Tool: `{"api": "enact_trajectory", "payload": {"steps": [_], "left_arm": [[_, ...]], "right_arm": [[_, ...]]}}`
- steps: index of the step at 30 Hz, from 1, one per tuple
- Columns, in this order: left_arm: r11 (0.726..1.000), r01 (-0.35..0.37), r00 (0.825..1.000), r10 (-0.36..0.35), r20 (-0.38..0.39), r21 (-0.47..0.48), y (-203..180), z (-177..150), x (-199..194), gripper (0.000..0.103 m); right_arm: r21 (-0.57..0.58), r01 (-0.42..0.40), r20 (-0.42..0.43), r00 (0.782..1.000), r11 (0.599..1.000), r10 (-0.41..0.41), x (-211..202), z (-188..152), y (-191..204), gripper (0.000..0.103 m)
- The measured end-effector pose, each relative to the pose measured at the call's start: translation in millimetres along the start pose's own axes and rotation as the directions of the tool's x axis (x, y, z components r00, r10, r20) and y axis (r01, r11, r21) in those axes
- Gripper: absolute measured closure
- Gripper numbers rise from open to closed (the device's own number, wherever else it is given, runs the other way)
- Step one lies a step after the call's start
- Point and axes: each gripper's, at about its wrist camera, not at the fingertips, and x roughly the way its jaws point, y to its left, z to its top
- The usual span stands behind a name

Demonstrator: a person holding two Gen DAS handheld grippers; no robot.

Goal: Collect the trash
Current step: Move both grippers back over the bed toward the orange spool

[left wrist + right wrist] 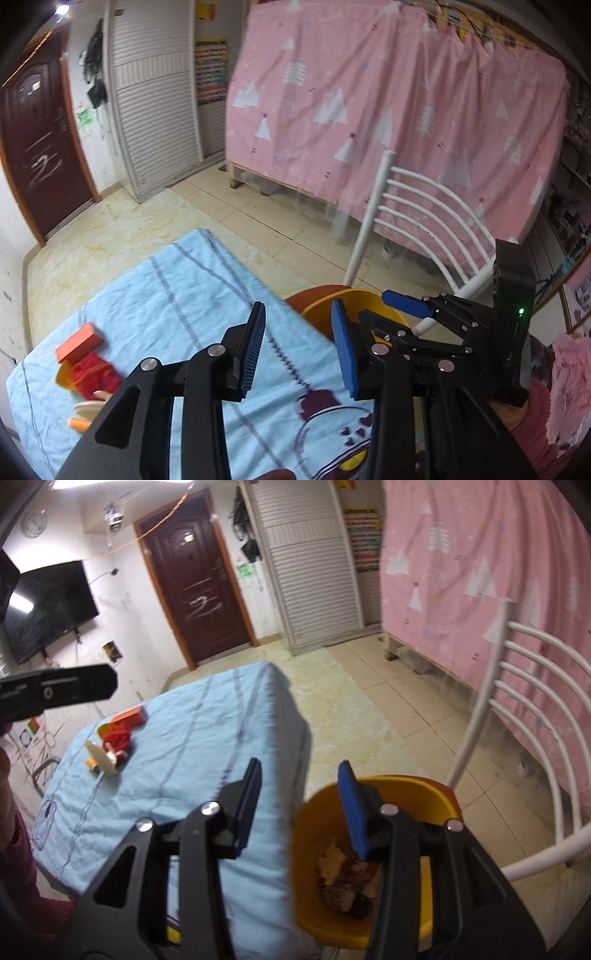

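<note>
A pink curtain [388, 110] printed with white trees hangs across the far side of the room, beside a white slatted cupboard [314, 568] and a dark brown door [199, 587]; a black screen [48, 605] is on the wall left of the door. A pale tiled floor [369, 716] runs up to them. The worktop [184, 295], under a light blue cloth, fills the near ground, and a white chair [528, 709] stands just to its right. A yellow bin [406, 794] sits on the chair seat at the worktop's right edge, with crumpled scraps [347, 878] lying in its bottom. More trash [88, 365] lies in a loose cluster near the worktop's far left: an orange box [79, 341], a red wrapper touching it, and small pale and orange bits close by. The left tongs [301, 354] hover above the cloth with jaws parted, holding nothing. The right tongs [303, 808] are likewise spread and empty, one finger over the worktop's edge, the other over the bin's mouth; they also show at the right of the left wrist view, beside the bin.
</note>
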Motion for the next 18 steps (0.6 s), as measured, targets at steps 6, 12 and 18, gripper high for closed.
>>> {"api": "enact_trajectory", "payload": {"steps": [6, 12, 18], "left_arm": [[0.997, -0.052, 0.998, 0.054, 0.031, -0.055, 42.2, -12.5, -25.2, 0.074], [0.987, -0.104, 0.993, 0.11, 0.044, -0.121, 87.2, -29.0, -45.1, 0.074], [0.957, -0.199, 0.978, 0.209, 0.025, -0.209, 149.1, -58.6, -66.4, 0.066]], "right_arm": [[-0.071, -0.053, -0.02, 0.998, 0.996, 0.051, 17.3, 9.7, 44.3, 0.062], [-0.129, -0.106, -0.044, 0.994, 0.986, 0.101, 35.2, 19.9, 86.4, 0.062], [-0.186, -0.175, -0.069, 0.984, 0.967, 0.165, 46.8, 25.9, 126.8, 0.062]]}}
